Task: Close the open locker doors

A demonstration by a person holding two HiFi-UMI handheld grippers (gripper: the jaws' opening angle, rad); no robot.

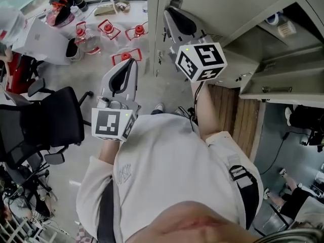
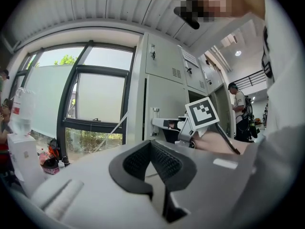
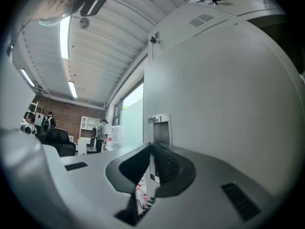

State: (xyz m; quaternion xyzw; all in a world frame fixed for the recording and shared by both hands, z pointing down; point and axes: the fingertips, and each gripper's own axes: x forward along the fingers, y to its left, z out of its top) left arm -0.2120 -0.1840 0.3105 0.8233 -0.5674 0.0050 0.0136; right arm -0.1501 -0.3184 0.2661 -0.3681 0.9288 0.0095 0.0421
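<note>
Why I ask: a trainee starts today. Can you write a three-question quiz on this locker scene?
1. True or false: the left claw is wide open.
2. Which claw is closer to the grey lockers? A. left claw B. right claw
3. What black furniture shows at the head view's left?

Key: 1. False, it is shut with nothing in it. 2. B. 3. An office chair.
</note>
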